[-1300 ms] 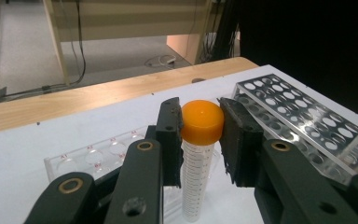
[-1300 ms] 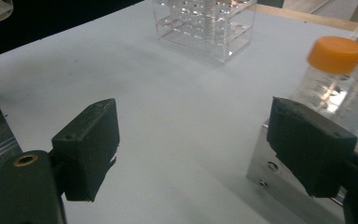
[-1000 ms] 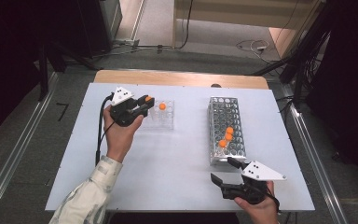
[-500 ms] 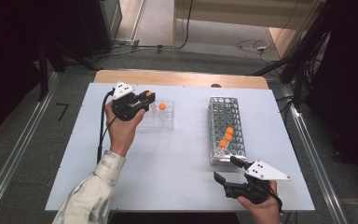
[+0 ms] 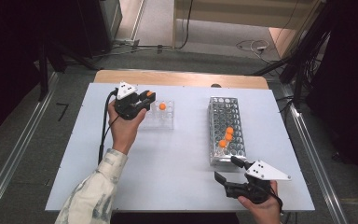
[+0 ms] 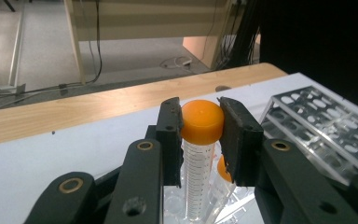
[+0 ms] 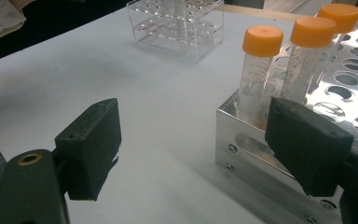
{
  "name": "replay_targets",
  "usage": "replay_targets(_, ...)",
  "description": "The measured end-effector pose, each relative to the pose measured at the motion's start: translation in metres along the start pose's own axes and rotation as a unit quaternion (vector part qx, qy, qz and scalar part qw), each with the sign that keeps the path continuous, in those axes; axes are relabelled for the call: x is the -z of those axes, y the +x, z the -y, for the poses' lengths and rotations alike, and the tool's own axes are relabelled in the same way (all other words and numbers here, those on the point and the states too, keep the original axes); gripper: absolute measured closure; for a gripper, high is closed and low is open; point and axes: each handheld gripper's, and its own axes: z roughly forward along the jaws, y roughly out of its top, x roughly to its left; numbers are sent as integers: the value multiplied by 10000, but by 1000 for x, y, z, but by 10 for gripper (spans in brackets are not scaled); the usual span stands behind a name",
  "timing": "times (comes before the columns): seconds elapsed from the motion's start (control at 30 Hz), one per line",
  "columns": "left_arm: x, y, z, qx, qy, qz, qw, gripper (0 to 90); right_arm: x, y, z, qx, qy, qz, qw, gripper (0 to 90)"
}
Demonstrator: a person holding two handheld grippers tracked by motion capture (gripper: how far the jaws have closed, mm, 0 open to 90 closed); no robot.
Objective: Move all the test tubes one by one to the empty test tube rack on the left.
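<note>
Upper left, the left gripper pinches an orange-capped clear plastic tube; lower right, the right gripper gapes beside the perforated metal rack.

- Left gripper: black body topped by a grey three-cornered plate; a black cable trails back along the forearm.
- Left jaws: flat black blocks on black link arms with brass-ringed pivot holes.
- Left sleeve: pale fabric with a mottled grey-green pattern.
- Right gripper: black, carrying a grey three-cornered plate marked with small dark dots.
- Right jaws: matte black wedge-shaped pads; brass-ringed hole in the link arm.
</note>
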Motion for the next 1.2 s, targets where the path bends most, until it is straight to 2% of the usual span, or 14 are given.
replay_targets(0.17, -8, -8, 11, -316, 202, -108, 9992, 705, 0, 0, 0, -2, 4, 9, 10000, 172)
replay_targets(0.43, -13, -12, 23, -472, 351, -202, 9981, 680, -1, 0, 1, 14, 21, 11, 10000, 172)
replay_targets(0.57, -13, -10, 28, -398, 392, -228, 9982, 617, -1, 1, 1, 34, 32, 7, 10000, 172)
replay_targets(0.67, -10, -9, 27, -322, 403, -169, 9985, 568, -1, 0, 1, 33, 29, 23, 10000, 172)
replay_targets(0.7, -8, -10, 26, -319, 374, -167, 9987, 548, -1, 0, 2, 28, 32, 24, 10000, 172)
replay_targets(0.83, 0, -9, 16, -99, 267, -74, 9996, 504, -1, 0, 1, 12, 28, 38, 10000, 172)
replay_targets(1.03, 14, -9, -8, 9, 149, -48, 9999, 487, -1, 0, 1, -5, 24, 45, 10000, 172)
replay_targets(1.2, 26, -24, -38, -157, 145, 44, 9998, 435, 0, -3, 1, -30, 15, 94, 9999, 172)
